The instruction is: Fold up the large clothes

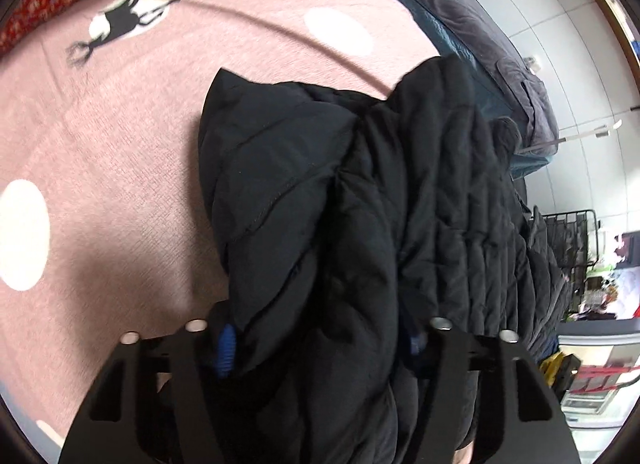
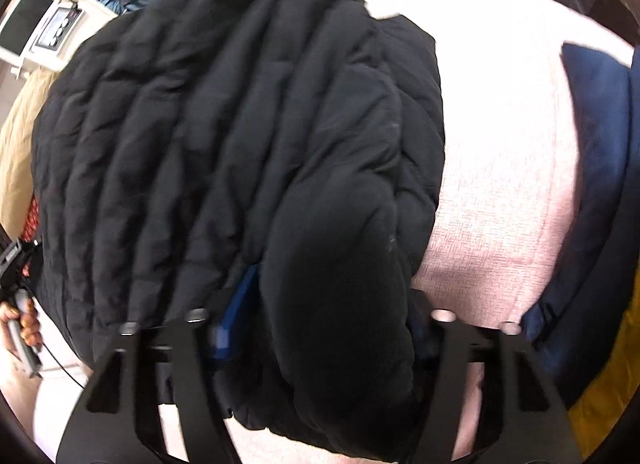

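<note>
Pink bedspread [image 1: 120,144] carries a black jacket [image 1: 340,184] lengthwise away from each gripper [image 1: 320,340] [image 2: 320,328], both clamping it.

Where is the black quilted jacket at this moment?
The black quilted jacket lies bunched on the pink bedspread, filling the middle of both wrist views, with a fold between the fingers of the left gripper and of the right gripper.
</note>
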Action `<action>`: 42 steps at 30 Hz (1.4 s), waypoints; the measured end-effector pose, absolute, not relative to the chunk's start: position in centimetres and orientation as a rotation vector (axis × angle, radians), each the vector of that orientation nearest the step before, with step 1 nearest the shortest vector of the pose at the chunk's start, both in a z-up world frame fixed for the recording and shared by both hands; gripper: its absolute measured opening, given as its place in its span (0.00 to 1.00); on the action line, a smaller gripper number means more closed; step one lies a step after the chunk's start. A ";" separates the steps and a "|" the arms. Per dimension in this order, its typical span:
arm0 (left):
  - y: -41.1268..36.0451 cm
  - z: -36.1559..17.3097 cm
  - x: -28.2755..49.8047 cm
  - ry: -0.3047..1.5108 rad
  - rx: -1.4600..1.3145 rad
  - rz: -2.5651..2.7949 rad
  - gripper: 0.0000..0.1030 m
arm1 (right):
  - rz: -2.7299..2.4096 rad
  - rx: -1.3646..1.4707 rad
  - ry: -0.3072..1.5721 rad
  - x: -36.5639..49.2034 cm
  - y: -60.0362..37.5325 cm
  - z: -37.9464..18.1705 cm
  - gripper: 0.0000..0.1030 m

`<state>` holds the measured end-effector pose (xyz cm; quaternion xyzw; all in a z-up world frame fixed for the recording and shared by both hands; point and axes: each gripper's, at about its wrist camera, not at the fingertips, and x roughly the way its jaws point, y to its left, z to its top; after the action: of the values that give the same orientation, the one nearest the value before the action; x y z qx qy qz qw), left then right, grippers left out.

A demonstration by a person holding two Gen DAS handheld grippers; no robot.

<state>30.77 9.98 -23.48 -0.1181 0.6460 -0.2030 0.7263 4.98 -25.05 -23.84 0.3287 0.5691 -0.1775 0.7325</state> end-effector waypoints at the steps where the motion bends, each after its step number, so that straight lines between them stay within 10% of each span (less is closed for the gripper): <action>1: 9.9 -23.1 30.6 1.418 -0.246 -0.444 0.47 | -0.391 0.693 1.250 5.2 -24.6 -23.3 0.36; 6: 9.5 -19.6 28.6 1.341 -0.179 -0.460 0.29 | -0.386 0.504 1.218 5.9 -21.7 -19.6 0.19; 22: 3.2 -5.1 17.3 1.119 -0.046 -0.765 0.23 | -0.308 0.041 0.958 4.7 -13.6 -0.2 0.11; 42: -24.9 3.9 -2.8 0.989 0.022 -1.486 0.23 | -1.050 0.304 0.728 -30.3 -33.8 13.2 0.11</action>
<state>-2.75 -24.88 3.92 0.0094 0.4313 -0.6482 0.6275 -30.31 -33.76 13.18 0.1414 0.3386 -0.4880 0.7920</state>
